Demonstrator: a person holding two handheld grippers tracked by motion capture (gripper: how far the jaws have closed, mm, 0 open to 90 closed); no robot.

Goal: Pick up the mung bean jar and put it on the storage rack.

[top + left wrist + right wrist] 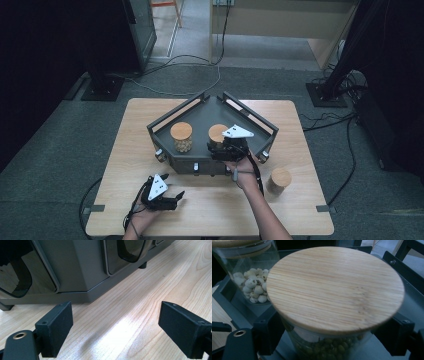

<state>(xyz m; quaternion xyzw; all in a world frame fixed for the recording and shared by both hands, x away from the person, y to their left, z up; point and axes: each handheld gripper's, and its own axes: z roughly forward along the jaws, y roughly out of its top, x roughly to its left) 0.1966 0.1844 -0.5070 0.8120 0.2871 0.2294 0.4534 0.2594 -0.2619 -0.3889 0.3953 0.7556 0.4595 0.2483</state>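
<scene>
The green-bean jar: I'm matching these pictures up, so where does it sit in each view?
High view: green-bean jar stands right of centre in the grey tray, between the right tongs.
Left gripper view: not in this picture.
Right gripper view: the jar is at centre, a pad on either side.
Shared landmark: the white-seed jar, upper left in the right gripper view.

Three jars with bamboo lids: two in the tray, one [181,136] with pale round seeds, one [217,134] with green beans; a third jar [280,180] on the worktop [300,210] beside the tray. One dark grey tray [200,117]. Two hand-held grippers: left [179,198], right [218,148].
</scene>
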